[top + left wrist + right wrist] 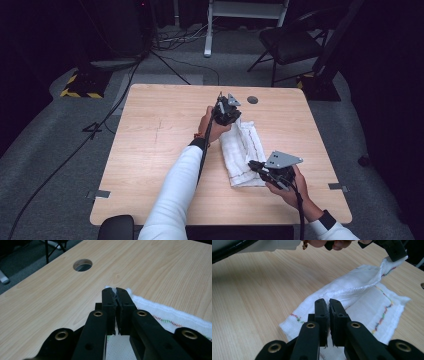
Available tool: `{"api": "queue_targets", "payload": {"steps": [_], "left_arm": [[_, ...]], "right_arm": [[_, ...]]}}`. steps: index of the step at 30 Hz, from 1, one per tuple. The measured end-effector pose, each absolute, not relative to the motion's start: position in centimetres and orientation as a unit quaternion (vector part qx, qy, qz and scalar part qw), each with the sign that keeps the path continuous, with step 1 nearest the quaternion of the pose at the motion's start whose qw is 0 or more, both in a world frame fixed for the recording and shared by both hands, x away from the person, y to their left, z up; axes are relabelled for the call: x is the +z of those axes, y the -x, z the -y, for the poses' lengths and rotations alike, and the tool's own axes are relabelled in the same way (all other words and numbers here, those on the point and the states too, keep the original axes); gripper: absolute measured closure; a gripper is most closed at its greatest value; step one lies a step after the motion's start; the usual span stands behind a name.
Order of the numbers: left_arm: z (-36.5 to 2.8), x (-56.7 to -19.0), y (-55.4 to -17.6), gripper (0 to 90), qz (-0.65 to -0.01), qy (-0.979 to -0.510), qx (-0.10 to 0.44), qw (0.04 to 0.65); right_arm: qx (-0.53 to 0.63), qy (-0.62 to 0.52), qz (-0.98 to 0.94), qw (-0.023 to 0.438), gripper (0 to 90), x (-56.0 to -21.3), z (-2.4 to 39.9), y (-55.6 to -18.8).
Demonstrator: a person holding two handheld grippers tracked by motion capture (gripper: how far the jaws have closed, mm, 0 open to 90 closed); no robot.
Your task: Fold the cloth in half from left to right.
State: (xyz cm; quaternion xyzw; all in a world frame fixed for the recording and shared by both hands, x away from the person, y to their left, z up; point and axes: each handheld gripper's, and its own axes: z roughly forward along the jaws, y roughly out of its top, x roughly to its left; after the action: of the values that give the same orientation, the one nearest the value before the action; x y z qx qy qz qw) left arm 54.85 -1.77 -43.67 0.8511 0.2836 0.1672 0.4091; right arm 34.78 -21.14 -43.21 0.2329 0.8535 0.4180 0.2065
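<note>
A white towel (240,150) with coloured stitching lies crumpled on the wooden table (150,150), right of the middle. My left gripper (234,121) is at its far end, shut on a corner, and a sliver of white cloth (114,290) shows between the tips of the left gripper (116,290). That corner is lifted, and in the right gripper view the left gripper (395,256) pinches it above the towel (362,290). My right gripper (252,164) is at the towel's near right edge. A raised fold runs into the closed tips of the right gripper (329,301).
A round cable hole (252,99) sits in the table near the far edge, just beyond the left gripper. A black chair (290,42) and floor cables stand past the table. The left half of the tabletop is bare wood.
</note>
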Motion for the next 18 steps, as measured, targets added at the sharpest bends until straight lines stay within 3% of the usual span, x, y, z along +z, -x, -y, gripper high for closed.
{"api": "queue_targets", "payload": {"steps": [18], "left_arm": [[5.5, -45.6, -54.9, 85.7, -0.276, -0.859, 0.155, 0.402]], "right_arm": [[0.380, -0.280, -0.859, 0.198, 84.9, -44.9, 24.9, -34.5]]}}
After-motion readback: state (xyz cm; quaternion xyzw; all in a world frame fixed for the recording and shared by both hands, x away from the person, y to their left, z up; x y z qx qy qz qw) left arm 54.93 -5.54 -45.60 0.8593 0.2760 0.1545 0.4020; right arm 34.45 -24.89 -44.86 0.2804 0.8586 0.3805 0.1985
